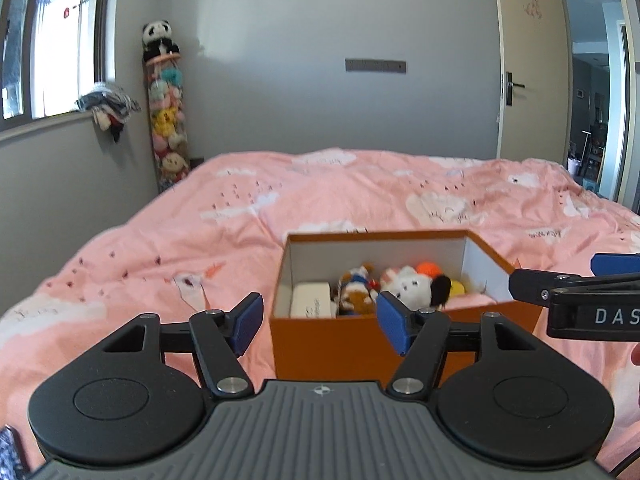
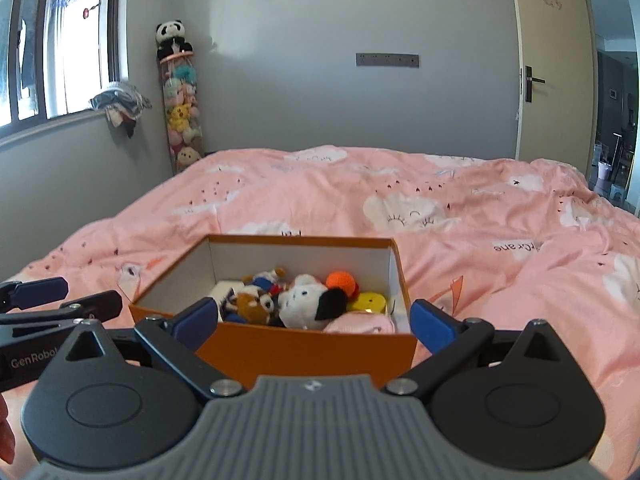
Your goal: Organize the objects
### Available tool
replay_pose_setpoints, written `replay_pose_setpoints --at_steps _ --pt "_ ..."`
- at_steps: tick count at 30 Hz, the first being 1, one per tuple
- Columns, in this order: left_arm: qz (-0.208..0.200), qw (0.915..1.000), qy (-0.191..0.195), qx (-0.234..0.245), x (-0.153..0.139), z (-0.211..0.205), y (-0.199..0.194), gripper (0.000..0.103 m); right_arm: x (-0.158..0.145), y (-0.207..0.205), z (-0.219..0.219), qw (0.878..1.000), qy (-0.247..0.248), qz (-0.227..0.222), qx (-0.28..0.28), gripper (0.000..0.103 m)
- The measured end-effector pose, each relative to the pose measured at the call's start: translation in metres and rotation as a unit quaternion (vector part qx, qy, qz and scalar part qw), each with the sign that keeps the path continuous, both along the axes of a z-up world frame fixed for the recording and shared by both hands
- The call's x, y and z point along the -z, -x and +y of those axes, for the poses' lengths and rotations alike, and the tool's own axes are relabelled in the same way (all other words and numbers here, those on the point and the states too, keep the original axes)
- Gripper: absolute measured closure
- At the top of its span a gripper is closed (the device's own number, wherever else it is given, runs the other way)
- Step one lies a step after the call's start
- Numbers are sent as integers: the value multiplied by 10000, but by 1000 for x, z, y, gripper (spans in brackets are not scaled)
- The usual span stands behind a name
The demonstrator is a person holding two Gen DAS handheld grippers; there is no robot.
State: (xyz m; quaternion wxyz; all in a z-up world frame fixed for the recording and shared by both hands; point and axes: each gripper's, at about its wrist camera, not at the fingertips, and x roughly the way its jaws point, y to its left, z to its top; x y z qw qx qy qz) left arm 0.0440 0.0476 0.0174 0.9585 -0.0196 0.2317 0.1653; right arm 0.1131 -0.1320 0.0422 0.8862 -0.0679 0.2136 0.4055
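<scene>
The orange cardboard box (image 2: 308, 346) of soft toys (image 2: 308, 304) looked light; both the left gripper (image 1: 320, 322) and the right gripper (image 2: 316, 320) stood released, best gripping its stiff side walls.

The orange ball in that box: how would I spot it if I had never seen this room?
Find the pink bed cover, then the open orange box resting on it. Inside, toward the far right corner, the orange ball sits behind the white plush dog. It alone is round, plain and bright orange.
</scene>
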Motion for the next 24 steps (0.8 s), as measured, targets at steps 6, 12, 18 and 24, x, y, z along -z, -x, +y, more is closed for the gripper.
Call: replay_pose_setpoints --at_steps 6,12,18,24 --pt "203 9996 163 -109 14 3 -5 29 17 -6 5 9997 180 152 -30 1" --pt "302 9993 201 -120 16 2 -8 29 26 -13 7 9992 229 333 -24 1" --pt "294 9993 201 -124 15 2 -7 29 23 -10 3 9995 163 272 -30 1" --pt "258 9993 218 -139 13 4 -4 29 18 -6 3 9997 142 164 -76 1"
